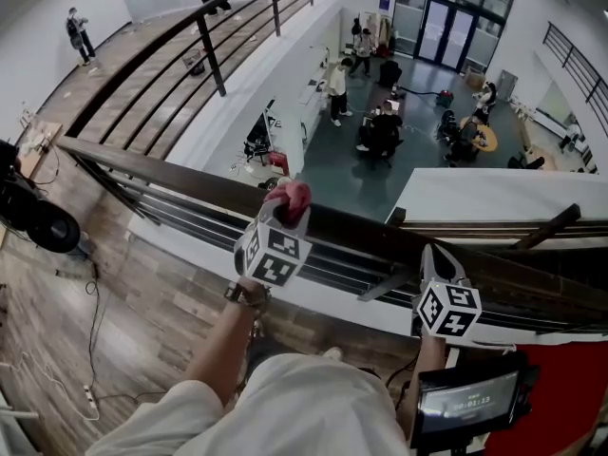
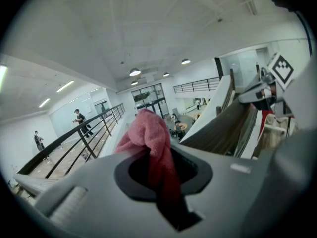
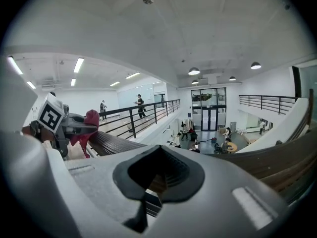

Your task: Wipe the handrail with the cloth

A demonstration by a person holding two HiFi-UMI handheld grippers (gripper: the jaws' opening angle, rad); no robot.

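Pinching the cloth (image 1: pixel 291 196) with our left gripper (image 1: pixel 285 213), we are wiping the handrail (image 1: pixel 171 173). Our empty right gripper (image 1: pixel 438 257) is hanging closed nearby.

Right, the cloth (image 2: pixel 148 133): pink-red terry, fluffy nap, soft folds, fully matt. On the left gripper (image 2: pixel 166 192), the body's grey plastic, matt, fine-grained, w/ a dark matt rim round the opening. Over to the right gripper (image 3: pixel 148 197): same grey matt plastic, dark ribbed lining inside. Now the marker cubes (image 1: pixel 274 252): white faces, black printed squares, flat finish, no glare. Next the handrail (image 1: pixel 380 231): dark brown, wood look, long grooves along its top edge, slight sheen. Under it the bars (image 1: pixel 185 212): dark metal, thin, smooth. And the floor (image 1: pixel 142 302): wood-look planks, mixed browns, low gloss. Last, the sleeve (image 1: pixel 157 424): pale cloth, matt, creased.
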